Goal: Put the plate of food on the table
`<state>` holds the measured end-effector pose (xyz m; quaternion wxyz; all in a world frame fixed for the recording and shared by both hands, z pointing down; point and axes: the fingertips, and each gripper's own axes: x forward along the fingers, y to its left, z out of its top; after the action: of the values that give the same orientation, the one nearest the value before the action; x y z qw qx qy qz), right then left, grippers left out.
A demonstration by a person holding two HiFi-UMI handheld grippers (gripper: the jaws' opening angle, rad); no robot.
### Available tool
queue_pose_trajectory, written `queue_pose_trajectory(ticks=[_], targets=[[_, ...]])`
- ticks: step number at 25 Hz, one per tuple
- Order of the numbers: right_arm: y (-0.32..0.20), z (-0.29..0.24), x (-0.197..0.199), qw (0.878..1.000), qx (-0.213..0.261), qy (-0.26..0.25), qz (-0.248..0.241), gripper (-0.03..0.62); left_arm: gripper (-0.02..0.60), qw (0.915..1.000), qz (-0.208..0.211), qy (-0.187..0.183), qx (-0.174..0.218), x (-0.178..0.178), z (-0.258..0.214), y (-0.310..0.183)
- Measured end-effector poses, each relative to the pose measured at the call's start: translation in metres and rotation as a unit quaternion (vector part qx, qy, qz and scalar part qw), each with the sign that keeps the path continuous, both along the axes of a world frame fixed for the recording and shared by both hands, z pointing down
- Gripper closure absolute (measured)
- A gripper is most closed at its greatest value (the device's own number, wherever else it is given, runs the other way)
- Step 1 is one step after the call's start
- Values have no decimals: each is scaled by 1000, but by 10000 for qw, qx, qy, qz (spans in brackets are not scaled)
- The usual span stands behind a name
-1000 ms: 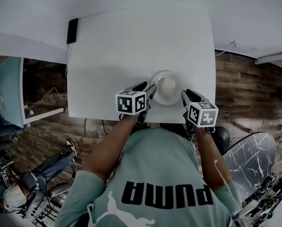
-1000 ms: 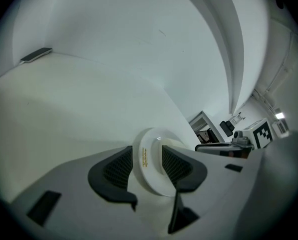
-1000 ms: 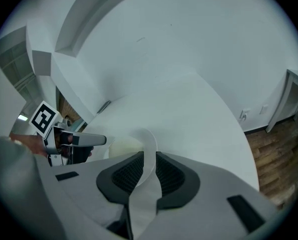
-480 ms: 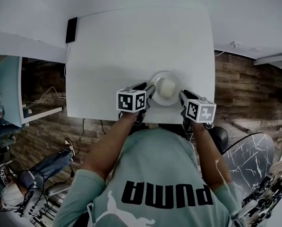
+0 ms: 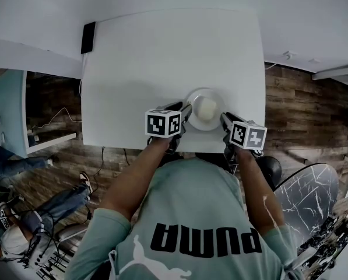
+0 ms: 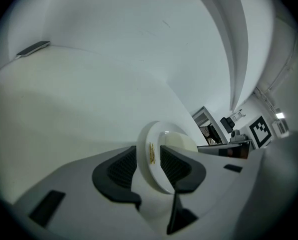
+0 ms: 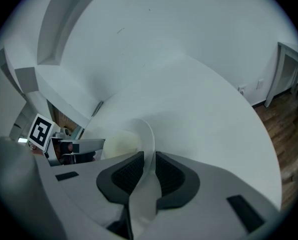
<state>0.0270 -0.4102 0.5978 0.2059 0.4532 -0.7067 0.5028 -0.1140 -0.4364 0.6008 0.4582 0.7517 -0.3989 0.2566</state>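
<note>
1. Plate [image 5: 190,101] with pale food [image 5: 206,107] sits on the white table [image 5: 162,57], near its front edge.
2. Left gripper [image 6: 149,166] straddles the rim; its jaws have just been closing, pads seemingly pressing it.
3. Right gripper [image 7: 149,171] pinches the opposite rim between narrow jaws.

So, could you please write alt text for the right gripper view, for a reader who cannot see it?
The hand-held gripper is closed on the rim of a white plate, one dark pad on each side. Pale food lies on the plate, and a white table spreads behind, with wooden floor at the right edge.
</note>
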Motion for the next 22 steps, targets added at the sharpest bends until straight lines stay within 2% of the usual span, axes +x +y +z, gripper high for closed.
queue_pose_trajectory(ticks=[7, 11, 14, 16, 22], targets=[[0, 2, -2, 9999, -66, -129, 58, 533, 451, 9999, 70, 106, -47, 10, 2, 2], [0, 2, -3, 9998, -73, -176, 96, 533, 454, 9998, -97, 178, -79, 12, 2, 3], [1, 3, -3, 9997, -120, -198, 99, 533, 493, 9994, -220, 191, -208, 7, 5, 4], [2, 2, -3, 9997, -129, -185, 86, 533, 517, 9992, -240, 217, -254, 4, 6, 6], [5, -6, -2, 9999, 8, 34, 117, 537, 528, 9987, -321, 337, -208, 1, -2, 15]])
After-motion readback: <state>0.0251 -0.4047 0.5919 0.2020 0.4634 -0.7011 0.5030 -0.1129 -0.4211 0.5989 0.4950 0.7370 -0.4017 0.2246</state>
